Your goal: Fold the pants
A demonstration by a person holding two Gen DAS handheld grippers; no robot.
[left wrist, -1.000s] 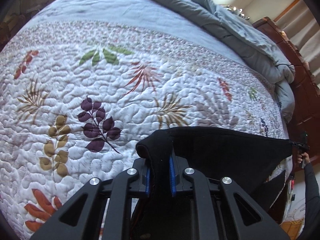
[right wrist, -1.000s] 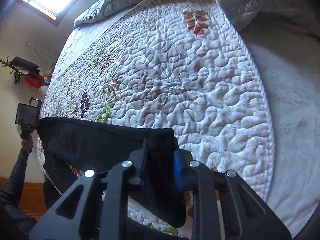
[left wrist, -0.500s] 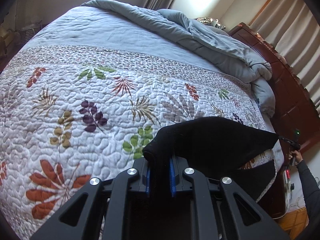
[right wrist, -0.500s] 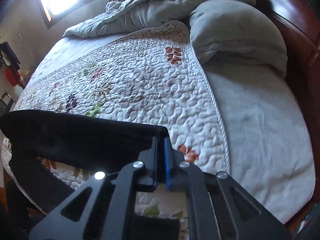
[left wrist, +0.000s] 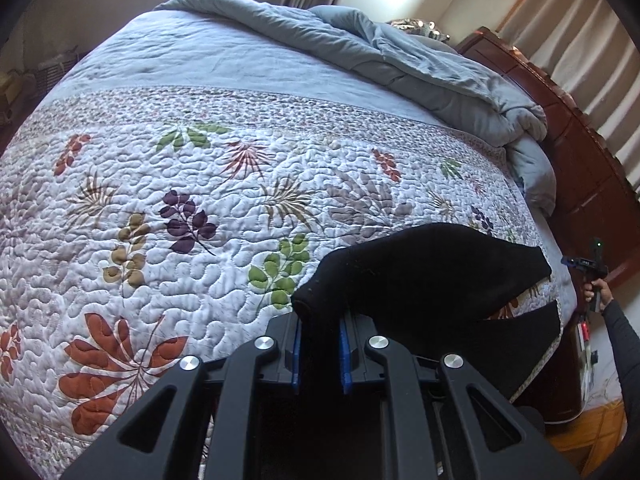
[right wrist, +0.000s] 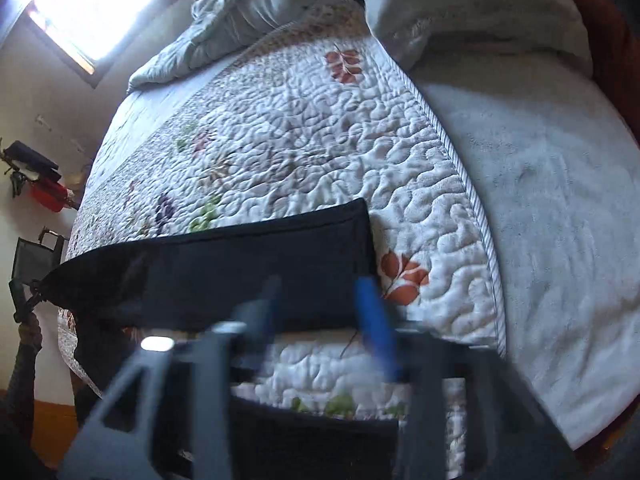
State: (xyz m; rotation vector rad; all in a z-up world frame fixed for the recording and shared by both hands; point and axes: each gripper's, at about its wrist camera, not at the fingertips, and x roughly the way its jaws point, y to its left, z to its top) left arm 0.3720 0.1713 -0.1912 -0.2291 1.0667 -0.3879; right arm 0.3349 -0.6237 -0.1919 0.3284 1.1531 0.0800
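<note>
Black pants (left wrist: pixel 420 272) stretch across the near edge of the floral quilt (left wrist: pixel 200 200). My left gripper (left wrist: pixel 319 320) is shut on one bunched end of them and holds it just above the quilt. In the right wrist view the other end of the pants (right wrist: pixel 260 256) lies flat on the quilt (right wrist: pixel 340 140). My right gripper (right wrist: pixel 320 292) is blurred and its jaws are opening. The cloth's edge sits between the blue pads (right wrist: pixel 372 308), which do not press on it. The right gripper (left wrist: pixel 588 264) also shows far right in the left wrist view, in a hand.
A rumpled grey duvet (left wrist: pixel 400 52) lies along the far side of the bed. A dark wooden headboard (left wrist: pixel 580 160) runs down the right. A grey pillow (right wrist: pixel 460 12) and a plain grey blanket (right wrist: pixel 560 220) lie right of the quilt. A bright window (right wrist: pixel 88 4) is at the back.
My right gripper has spread its jaws and let go of the pants, whose end now lies flat on the quilt. My left gripper keeps its grip and has drawn back and up.
</note>
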